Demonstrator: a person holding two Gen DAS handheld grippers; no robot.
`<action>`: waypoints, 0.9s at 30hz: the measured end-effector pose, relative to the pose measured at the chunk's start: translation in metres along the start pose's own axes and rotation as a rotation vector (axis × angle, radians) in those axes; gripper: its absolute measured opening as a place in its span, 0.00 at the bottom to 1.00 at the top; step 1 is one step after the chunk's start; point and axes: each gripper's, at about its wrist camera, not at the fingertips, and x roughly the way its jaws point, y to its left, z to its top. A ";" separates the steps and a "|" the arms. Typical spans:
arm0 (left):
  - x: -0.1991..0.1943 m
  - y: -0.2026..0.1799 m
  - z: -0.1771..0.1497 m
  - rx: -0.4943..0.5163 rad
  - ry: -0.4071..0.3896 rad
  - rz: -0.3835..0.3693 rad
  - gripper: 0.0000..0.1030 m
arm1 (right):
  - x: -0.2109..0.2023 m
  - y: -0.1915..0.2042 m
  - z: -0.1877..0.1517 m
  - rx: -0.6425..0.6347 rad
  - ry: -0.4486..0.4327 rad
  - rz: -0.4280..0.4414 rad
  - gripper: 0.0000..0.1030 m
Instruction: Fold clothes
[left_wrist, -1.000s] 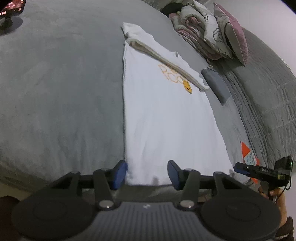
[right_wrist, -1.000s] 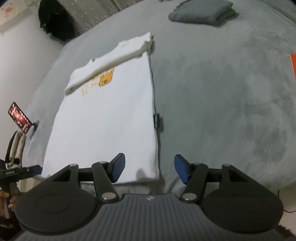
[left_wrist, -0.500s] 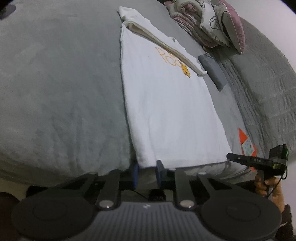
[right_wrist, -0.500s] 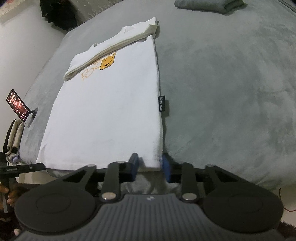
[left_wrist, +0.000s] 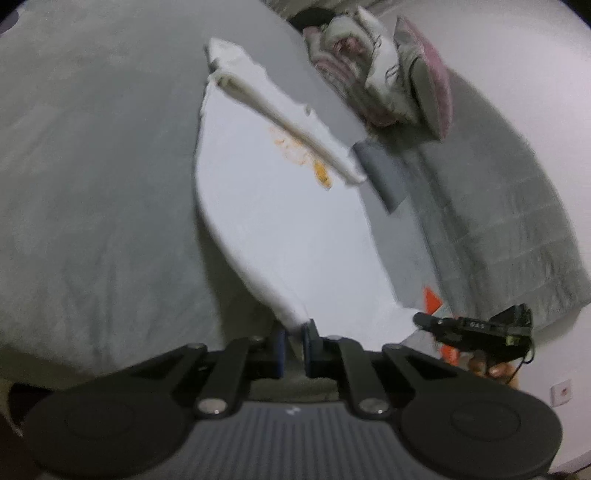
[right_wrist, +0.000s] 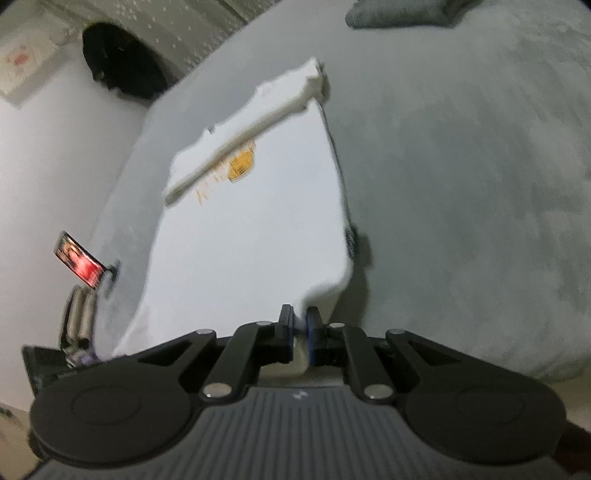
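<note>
A white T-shirt (left_wrist: 280, 206) with an orange print lies lengthwise on the grey bed, its sleeves folded in across the far end. My left gripper (left_wrist: 293, 332) is shut on the shirt's near left hem corner and has lifted it off the bed. My right gripper (right_wrist: 300, 325) is shut on the near right hem corner of the same shirt (right_wrist: 251, 236), also raised. The right gripper (left_wrist: 472, 326) shows at the right of the left wrist view. Both views are motion-blurred.
Grey bed cover (left_wrist: 92, 184) surrounds the shirt. Pink and white pillows (left_wrist: 384, 77) and a folded grey item (left_wrist: 380, 173) lie beyond the shirt. An orange card (left_wrist: 432, 301) lies near the bed edge. A lit phone (right_wrist: 79, 264) stands at the left; folded grey cloth (right_wrist: 399, 14) lies far back.
Both grippers went from open above the hem to shut on its two near corners. They have since lifted the hem off the bed, and the shirt's near end now rises and narrows.
</note>
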 end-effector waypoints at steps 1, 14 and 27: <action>-0.001 -0.002 0.003 -0.006 -0.016 -0.009 0.09 | -0.001 0.003 0.005 0.004 -0.010 0.011 0.10; 0.006 -0.018 0.072 -0.036 -0.142 0.063 0.09 | 0.020 0.013 0.073 0.069 -0.123 0.005 0.10; 0.055 0.025 0.125 -0.127 -0.158 0.170 0.08 | 0.085 -0.033 0.113 0.254 -0.113 -0.008 0.09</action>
